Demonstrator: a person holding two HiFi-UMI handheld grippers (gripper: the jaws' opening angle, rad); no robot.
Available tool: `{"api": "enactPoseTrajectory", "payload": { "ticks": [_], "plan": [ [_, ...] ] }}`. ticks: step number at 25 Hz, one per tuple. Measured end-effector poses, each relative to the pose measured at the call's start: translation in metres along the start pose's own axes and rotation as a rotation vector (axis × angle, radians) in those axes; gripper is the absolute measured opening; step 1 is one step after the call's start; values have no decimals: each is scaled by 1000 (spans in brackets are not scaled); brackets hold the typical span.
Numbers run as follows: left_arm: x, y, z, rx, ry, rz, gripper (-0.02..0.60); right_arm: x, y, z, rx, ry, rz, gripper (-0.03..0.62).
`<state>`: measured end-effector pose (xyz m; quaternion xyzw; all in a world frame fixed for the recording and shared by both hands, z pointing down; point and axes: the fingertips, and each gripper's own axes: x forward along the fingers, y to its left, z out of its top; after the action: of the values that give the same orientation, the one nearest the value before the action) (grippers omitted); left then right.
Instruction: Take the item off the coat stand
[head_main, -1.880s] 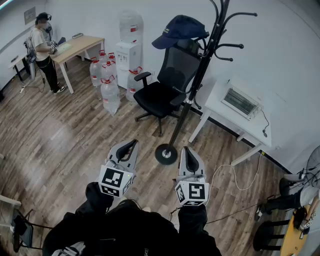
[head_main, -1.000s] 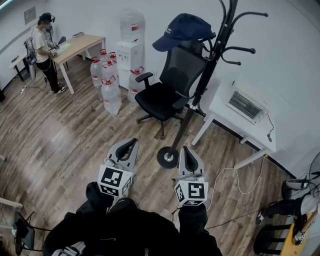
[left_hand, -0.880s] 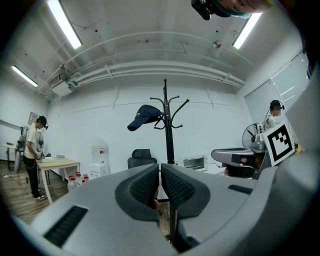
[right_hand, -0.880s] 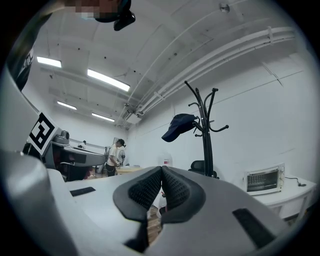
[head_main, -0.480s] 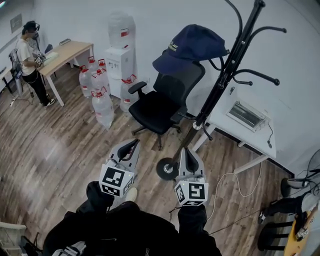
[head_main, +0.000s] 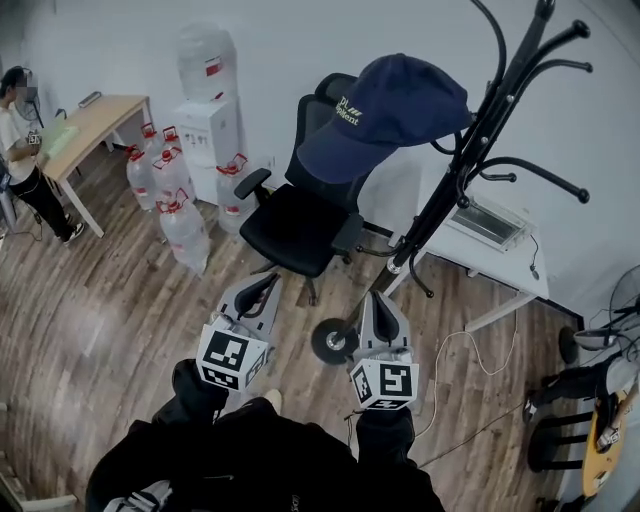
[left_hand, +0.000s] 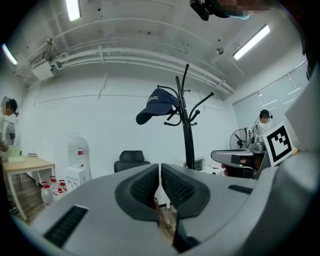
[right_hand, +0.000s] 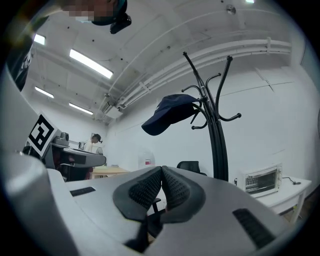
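— Where's the cap?
— The navy cloth cap hangs high on the black metal coat stand; my left tool and right tool are closed, empty.
— Risk?
— A sideways tug could snag it and tip the stand.

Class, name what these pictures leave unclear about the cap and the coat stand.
- Head view: the hook under the cap, covered by the cap.
- Head view: one upper hook of the coat stand, cut by top edge.
- Left gripper view: the stand's base, behind the left gripper.
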<state>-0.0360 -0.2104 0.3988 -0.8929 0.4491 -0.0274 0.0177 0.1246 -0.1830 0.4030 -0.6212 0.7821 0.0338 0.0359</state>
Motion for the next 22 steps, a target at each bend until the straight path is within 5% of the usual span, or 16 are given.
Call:
{"api": "enactPoseTrajectory", "payload": {
  "ticks": [13, 22],
  "plan": [
    [48, 23, 18, -24, -56, -193, 34, 25, -4, -11, -18, 6, -164, 15],
    [67, 37, 83, -33, -119, -178, 35, 28, -22, -12, -23, 19, -180, 15]
  ]
}}
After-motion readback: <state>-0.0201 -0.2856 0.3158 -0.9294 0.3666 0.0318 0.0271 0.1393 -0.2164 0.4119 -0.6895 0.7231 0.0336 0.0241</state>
